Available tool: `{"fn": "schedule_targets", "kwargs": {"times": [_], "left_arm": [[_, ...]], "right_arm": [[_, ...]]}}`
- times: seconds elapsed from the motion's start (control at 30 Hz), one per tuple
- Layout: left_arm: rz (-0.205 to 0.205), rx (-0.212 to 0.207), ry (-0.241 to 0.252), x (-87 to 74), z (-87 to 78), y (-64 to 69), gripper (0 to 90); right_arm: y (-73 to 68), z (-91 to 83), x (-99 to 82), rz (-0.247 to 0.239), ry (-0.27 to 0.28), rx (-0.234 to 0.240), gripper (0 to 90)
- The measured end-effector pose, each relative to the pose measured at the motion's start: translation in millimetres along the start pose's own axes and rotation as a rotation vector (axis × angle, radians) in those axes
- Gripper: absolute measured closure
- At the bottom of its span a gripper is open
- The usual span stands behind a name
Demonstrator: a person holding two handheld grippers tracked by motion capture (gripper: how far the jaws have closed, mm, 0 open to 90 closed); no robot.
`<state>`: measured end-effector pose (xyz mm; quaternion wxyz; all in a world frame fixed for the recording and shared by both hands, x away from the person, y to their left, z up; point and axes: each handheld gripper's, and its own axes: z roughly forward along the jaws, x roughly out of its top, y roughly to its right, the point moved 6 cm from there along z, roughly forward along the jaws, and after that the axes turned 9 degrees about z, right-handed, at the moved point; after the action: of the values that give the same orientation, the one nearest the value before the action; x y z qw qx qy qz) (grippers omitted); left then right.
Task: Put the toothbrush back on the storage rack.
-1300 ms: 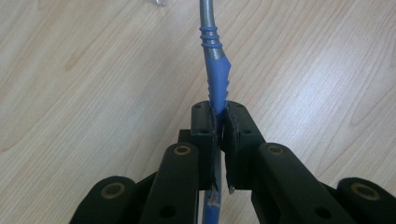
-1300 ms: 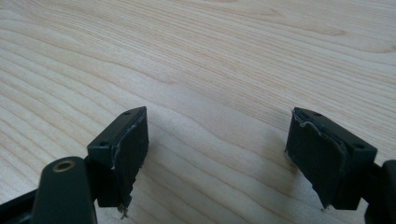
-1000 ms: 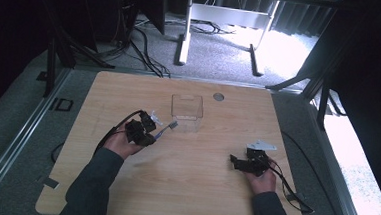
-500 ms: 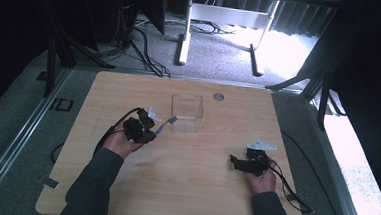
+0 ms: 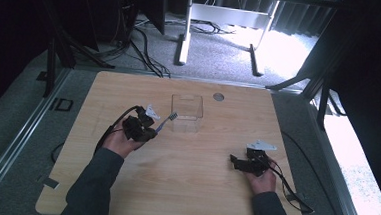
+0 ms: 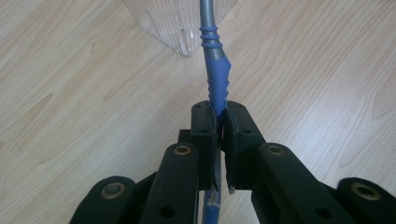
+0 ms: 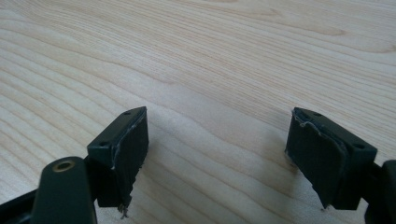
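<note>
So the left gripper [image 6: 218, 116] has its 2 black jaws pinched tight on a toothbrush [image 6: 215, 79], blue ribbed rubbery grip going into a grey neck. In the left gripper view the head is cut off by the top edge, right by a clear plastic box [image 6: 180, 23]. The high view shows the bristle end [image 5: 172, 116] at the box's [image 5: 187, 112] left wall, middle of the light wood-grain table [image 5: 188, 187]. Right gripper [image 7: 217, 154] is spread wide over bare wood, pads frayed.
</note>
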<state>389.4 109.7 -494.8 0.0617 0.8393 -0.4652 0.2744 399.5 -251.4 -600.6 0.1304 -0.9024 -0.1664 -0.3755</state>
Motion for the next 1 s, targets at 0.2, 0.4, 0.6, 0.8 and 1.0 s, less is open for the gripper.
{"fn": "schedule_targets", "kwargs": {"times": [0.2, 0.4, 0.6, 0.8, 1.0], "left_arm": [[-0.014, 0.023, 0.029, 3.6, -2.4, -1.5, 83.6], [-0.030, 0.042, 0.058, 6.9, -4.8, -2.5, 83.6], [-0.037, 0.055, 0.094, 11.9, -6.2, -2.9, 83.6], [-0.036, 0.064, 0.120, 14.8, -7.8, -3.2, 83.5], [-0.038, 0.066, 0.135, 16.8, -8.2, -3.2, 83.5]], "right_arm": [[-0.1, -0.1, -0.1, 0.001, -0.001, 0.000, 20.7], [0.0, -0.1, -0.1, 0.000, -0.001, 0.000, 20.7], [0.0, -0.1, -0.1, 0.001, -0.001, 0.000, 20.7], [0.0, -0.1, -0.1, 0.001, -0.001, 0.000, 20.7], [0.0, -0.1, -0.1, 0.001, -0.001, 0.000, 20.7]]}}
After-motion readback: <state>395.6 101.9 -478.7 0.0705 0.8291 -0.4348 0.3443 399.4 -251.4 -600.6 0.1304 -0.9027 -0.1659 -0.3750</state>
